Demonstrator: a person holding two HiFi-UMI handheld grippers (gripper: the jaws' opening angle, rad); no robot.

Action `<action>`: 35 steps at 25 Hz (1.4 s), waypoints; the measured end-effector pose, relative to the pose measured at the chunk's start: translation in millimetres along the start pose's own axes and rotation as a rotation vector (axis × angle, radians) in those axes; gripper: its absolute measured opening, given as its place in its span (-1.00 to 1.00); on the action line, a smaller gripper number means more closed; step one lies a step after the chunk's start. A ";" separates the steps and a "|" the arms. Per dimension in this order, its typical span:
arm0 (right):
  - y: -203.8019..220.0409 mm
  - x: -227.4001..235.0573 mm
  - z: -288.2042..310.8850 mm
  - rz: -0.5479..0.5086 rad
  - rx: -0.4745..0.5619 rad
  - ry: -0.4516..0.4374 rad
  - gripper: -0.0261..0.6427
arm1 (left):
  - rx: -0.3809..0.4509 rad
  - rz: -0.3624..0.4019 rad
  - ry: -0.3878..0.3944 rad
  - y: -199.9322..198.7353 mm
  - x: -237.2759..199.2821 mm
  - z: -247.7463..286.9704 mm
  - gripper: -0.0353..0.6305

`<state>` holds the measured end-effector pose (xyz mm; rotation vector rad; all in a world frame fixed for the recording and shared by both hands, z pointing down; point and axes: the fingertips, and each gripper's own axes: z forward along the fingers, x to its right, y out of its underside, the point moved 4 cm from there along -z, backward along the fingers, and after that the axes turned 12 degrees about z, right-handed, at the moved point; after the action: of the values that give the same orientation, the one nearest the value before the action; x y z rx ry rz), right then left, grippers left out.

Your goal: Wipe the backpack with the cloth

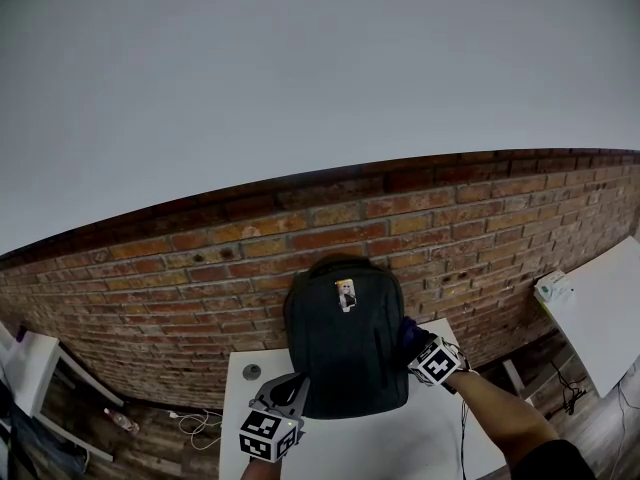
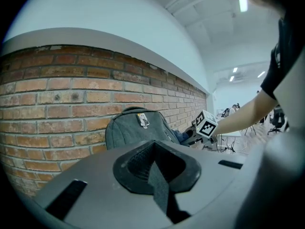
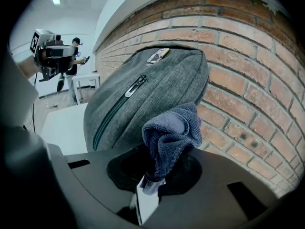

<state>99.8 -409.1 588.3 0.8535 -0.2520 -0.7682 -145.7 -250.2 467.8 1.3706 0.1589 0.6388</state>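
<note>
I am clenching my right gripper (image 3: 151, 184) on the blue cloth (image 3: 172, 127), which is bunching up out of the jaws. My left gripper (image 2: 159, 178) is pressing its jaws together on nothing. The backpack (image 1: 345, 343) is standing upright on the white table (image 1: 430, 448), at its far edge, with its back against the brick wall (image 1: 190, 268) and its long axis running up and down.

From my right jaws the bag is lying straight ahead and a little to the left. The cloth is sitting just beside its right flank, near the side zipper (image 3: 125, 99), and I cannot tell whether it is touching the fabric. My right hand is clearly the nearer one for wiping. My left gripper is hovering by the bag's near left lower corner, close enough, I judge, for steadying it.

I am expecting the stroke to run along the tall axis, up or down the flank and then across the front panel. The wall is closing off the far side, so any push in that direction is pressing the bag into brick. The tabletop on the near side is offering open room, and the table's right edge is lying beyond my forearm, well apart from the bag
</note>
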 end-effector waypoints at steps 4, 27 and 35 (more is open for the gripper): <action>14.1 -10.5 -0.9 -0.011 -0.045 -0.066 -0.77 | 0.000 -0.009 -0.002 2.5 0.3 1.4 -0.95; 148.9 -98.4 -1.7 -0.040 -0.279 -0.254 -0.77 | -0.021 -0.036 0.016 18.7 13.1 -1.9 -0.95; 86.9 -85.3 -11.5 0.020 -0.092 -0.252 -0.77 | -0.031 -0.042 0.027 26.6 17.7 -2.1 -0.95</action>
<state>89.0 -306.9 654.6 0.6654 -0.4447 -0.8625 -140.9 -237.8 497.0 1.3259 0.1980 0.6219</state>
